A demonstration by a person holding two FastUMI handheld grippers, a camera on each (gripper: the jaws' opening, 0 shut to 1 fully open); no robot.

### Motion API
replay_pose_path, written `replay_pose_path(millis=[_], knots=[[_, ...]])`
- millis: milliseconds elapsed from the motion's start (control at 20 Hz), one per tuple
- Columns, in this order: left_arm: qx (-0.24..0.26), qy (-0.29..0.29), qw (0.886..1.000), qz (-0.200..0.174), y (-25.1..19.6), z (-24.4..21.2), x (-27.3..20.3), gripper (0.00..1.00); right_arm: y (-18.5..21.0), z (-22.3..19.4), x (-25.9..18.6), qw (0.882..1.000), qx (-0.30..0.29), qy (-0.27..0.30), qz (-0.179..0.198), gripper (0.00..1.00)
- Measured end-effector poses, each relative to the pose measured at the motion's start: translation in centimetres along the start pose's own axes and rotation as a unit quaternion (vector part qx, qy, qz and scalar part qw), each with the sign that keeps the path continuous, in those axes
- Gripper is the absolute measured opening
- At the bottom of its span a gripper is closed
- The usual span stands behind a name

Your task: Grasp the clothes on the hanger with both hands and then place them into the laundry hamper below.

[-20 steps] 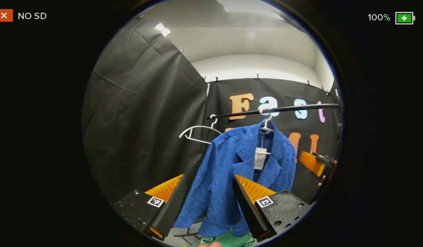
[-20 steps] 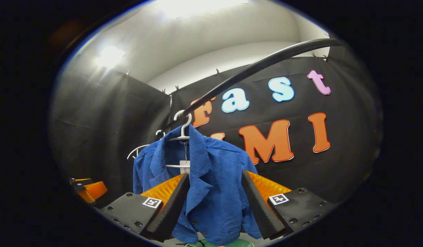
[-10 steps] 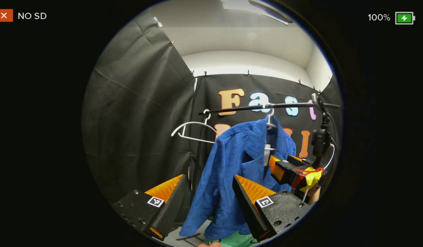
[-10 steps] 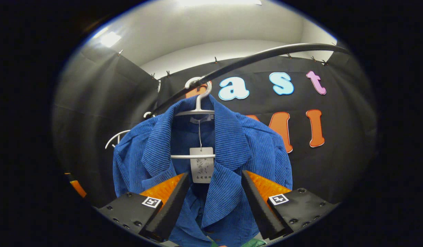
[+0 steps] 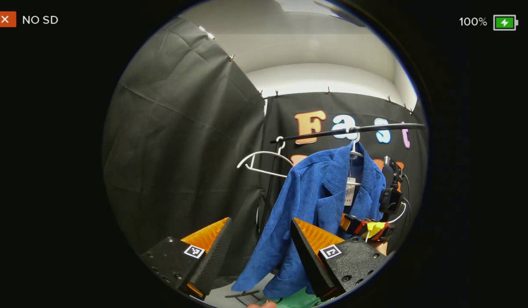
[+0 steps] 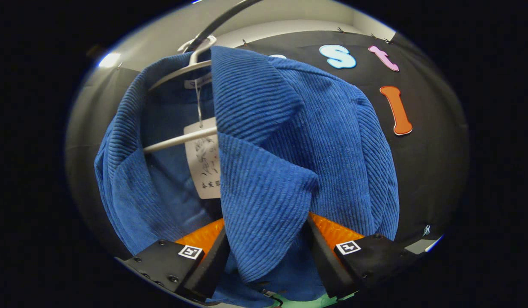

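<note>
A blue corduroy jacket (image 5: 319, 201) hangs on a white hanger (image 5: 354, 147) from a black rail (image 5: 375, 128). In the left gripper view, my left gripper (image 5: 262, 252) is open, short of the jacket's left sleeve, with nothing between its fingers. My right gripper (image 5: 361, 226) shows there, pressed up to the jacket's front on the right. In the right gripper view, the jacket (image 6: 289, 141) is very close and its lapel hangs between the open fingers of my right gripper (image 6: 268, 256). A paper tag (image 6: 202, 162) dangles by the hanger's bar (image 6: 178, 139). The green hamper (image 5: 294, 298) lies below.
An empty white hanger (image 5: 264, 160) hangs at the rail's left end, beside the stand's upright post (image 5: 270, 188). Black cloth walls close in on the left and behind. The hamper's green rim (image 6: 307, 301) peeks under the jacket's hem.
My right gripper has pushed forward and up into the jacket, so the lapel now lies between its fingers. The left gripper view has swung slightly left; the jacket sits further right in it.
</note>
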State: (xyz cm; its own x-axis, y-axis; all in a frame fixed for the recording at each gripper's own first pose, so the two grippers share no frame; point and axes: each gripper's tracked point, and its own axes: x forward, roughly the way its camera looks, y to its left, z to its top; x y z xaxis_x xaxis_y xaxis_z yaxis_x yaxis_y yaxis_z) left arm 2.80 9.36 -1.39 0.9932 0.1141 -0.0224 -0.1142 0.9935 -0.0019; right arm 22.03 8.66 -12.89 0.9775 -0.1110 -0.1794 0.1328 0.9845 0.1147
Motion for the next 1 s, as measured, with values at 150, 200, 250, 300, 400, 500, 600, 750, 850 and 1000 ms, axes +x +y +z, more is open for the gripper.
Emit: replay_pose_path(millis=[150, 200, 250, 300, 400, 500, 600, 750, 850, 1000], knots=[[0.003, 0.001, 1.0, 0.007, -1.3, -0.5, -0.7, 0.77, -4.2, 1.4, -0.8, 0.999, -0.035, -0.016, -0.02, 0.74], [0.004, 0.004, 1.0, 0.003, -2.0, -0.9, -0.6, 0.77, -5.5, 2.0, -1.3, 0.998, -0.061, -0.023, -0.025, 0.63], [0.005, 0.006, 1.0, -0.004, -2.8, -1.3, -0.6, 0.77, -6.5, 3.0, -1.8, 0.996, -0.084, -0.033, -0.026, 0.52], [0.003, 0.008, 1.0, -0.016, -4.0, -1.6, -0.4, 0.77, -7.3, 3.8, -2.5, 0.994, -0.098, -0.04, -0.024, 0.41], [-0.011, 0.017, 0.999, -0.049, -6.9, -2.5, -0.4, 0.77, -7.7, 5.2, -4.1, 0.994, -0.101, -0.044, 0.003, 0.2], [-0.032, 0.028, 0.995, -0.088, -10.3, -3.4, 0.2, 0.77, -8.3, 7.4, -6.5, 0.993, -0.097, -0.062, 0.022, 0.13], [-0.049, 0.044, 0.99, -0.128, -14.0, -4.7, 0.9, 0.8, -9.0, 10.1, -8.9, 0.991, -0.098, -0.089, 0.033, 0.13], [-0.055, 0.057, 0.985, -0.154, -17.6, -6.8, 3.0, 0.8, -9.2, 13.5, -12.6, 0.986, -0.094, -0.125, 0.057, 0.13], [-0.047, 0.07, 0.985, -0.152, -19.6, -8.4, 4.6, 0.8, -9.0, 14.2, -14.0, 0.984, -0.097, -0.127, 0.073, 0.13], [-0.031, 0.062, 0.989, -0.128, -20.7, -9.6, 6.3, 0.8, -8.6, 14.6, -15.9, 0.981, -0.109, -0.128, 0.093, 0.13]])
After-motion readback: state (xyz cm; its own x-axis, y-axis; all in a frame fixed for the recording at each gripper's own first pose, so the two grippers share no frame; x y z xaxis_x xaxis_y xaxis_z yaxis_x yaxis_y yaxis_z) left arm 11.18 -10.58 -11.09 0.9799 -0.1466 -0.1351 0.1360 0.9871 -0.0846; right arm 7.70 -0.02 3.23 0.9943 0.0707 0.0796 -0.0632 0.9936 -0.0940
